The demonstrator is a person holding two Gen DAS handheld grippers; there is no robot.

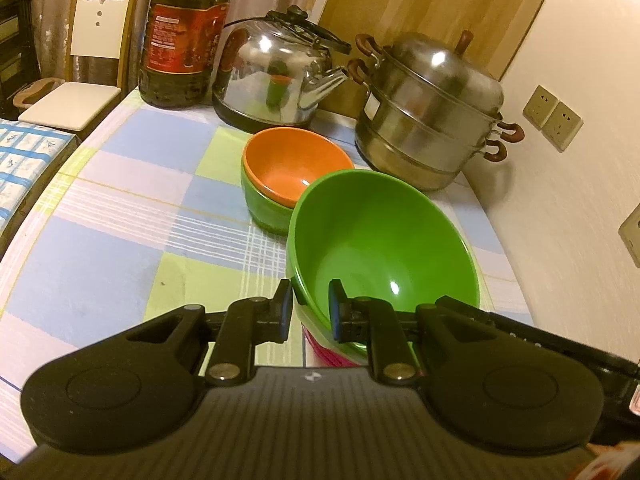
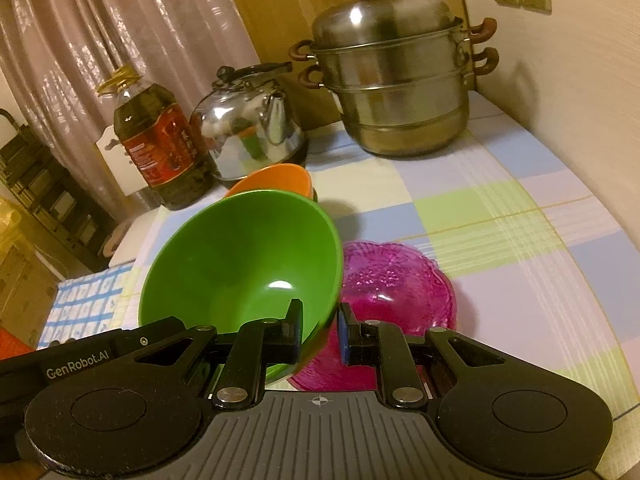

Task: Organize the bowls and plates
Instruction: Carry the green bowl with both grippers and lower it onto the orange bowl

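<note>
**Large bowl held on both sides, stack lying ahead**

Both the left hand-held gripper point(image 1: 310, 306) and right hand-held gripper point(image 2: 319, 330) pinched the large green bowl point(image 1: 380, 232) by opposite rims, above the desk point(image 1: 120, 208). The orange bowl point(image 1: 294, 164), nested in a smaller green one, lay just beyond, nearer the left.

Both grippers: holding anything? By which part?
Yes, both share the large green bowl. Left gripper pinches its rim on one side, right gripper the rim opposite, one finger inside and one outside.

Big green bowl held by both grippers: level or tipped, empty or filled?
Tipped and empty. The big green bowl leans with its mouth toward both cameras, its bare inside shows only a glint, and it hangs above the pink plate.
</note>
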